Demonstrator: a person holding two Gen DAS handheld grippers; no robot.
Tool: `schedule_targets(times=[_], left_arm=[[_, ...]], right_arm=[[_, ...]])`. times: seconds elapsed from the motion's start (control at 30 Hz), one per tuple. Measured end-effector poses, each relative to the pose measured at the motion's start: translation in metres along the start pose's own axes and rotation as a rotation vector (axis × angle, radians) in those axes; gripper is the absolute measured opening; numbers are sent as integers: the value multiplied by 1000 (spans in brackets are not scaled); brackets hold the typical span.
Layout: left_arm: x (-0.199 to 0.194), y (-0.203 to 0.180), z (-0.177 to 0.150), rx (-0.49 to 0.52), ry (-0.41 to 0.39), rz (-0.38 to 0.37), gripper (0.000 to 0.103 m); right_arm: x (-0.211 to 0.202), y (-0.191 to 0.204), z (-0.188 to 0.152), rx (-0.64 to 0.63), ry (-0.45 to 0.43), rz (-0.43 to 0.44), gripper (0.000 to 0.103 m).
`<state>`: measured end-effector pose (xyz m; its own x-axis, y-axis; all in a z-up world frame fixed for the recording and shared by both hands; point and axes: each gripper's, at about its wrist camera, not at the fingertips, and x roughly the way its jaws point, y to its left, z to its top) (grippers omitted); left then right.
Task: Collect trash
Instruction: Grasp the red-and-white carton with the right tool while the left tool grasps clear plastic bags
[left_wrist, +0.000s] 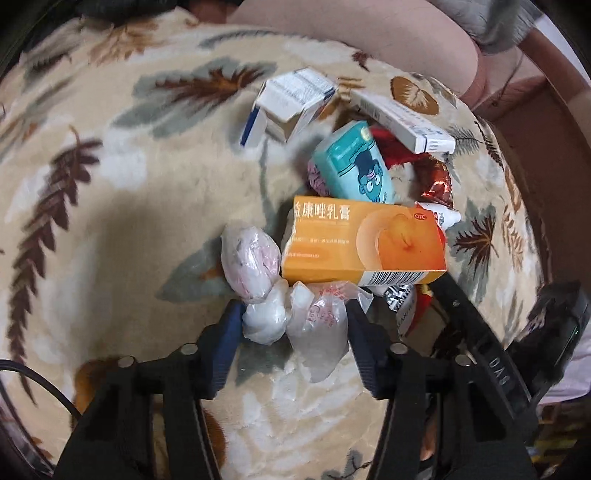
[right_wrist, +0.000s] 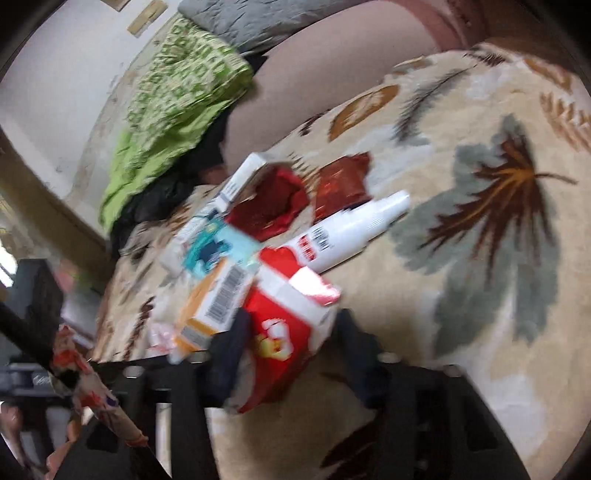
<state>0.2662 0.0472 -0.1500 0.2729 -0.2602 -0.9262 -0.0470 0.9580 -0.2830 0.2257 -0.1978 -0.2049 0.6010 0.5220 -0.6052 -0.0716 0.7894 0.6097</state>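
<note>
Two crumpled plastic bags (left_wrist: 291, 314) are straddled by the spread left claw (left_wrist: 291, 314); a red pack (right_wrist: 286, 332) (blurred) is pinched by the right claw (right_wrist: 290, 332), seen only rightward.

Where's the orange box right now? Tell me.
In the left wrist view, the orange box lies mid-pile on the blanket, just beyond the plastic bags, below the teal pack.

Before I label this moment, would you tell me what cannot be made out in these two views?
- Left wrist view: the black-and-white packet is mostly hidden under the orange box.
- Right wrist view: motion blur smears the print on the red-and-white bag.
- Right wrist view: the teal box is too blurred to read.
</note>
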Motion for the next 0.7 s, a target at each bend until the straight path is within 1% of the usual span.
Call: schedule_targets(times=[0.03,0.07,0.1,0.17,0.2,0.27,0.37,0.43,0.5,0.57,0.63,0.7], left_arm=[[-2,2,0,-10,-14,1,52],[-3,2,-1,-10,-23,6,48],[-5,0,-2,0,-34,20,45],[-11,-4,-6,27,-58,53,40],[-14,-5,-7,34,-73,68,39],[-22,-6,-11,39,-92,93,37],[-31,-5,-21,14,-86,110,36],[-39,-6,-27,-2,-93,101,36],[-50,-13,-38,-8,-125,93,36],[-61,-24,-54,9,-163,95,36],[-68,-41,-71,43,-197,80,36],[-73,-56,-85,81,-226,71,36]], right_arm=[[-1,-3,-1,9,-6,9,37],[-3,-5,-2,23,-14,27,25],[-5,-8,-4,34,-20,51,19],[-12,-6,-8,31,-42,69,14],[-17,-4,-12,23,-54,73,8],[-27,2,-22,7,-60,52,7],[-44,8,-40,-10,-85,25,5],[-66,9,-54,-11,-121,1,5],[-87,9,-66,-6,-149,-35,5],[-115,7,-76,14,-186,-62,5],[-142,6,-83,27,-225,-91,5],[-168,4,-86,41,-259,-99,4]])
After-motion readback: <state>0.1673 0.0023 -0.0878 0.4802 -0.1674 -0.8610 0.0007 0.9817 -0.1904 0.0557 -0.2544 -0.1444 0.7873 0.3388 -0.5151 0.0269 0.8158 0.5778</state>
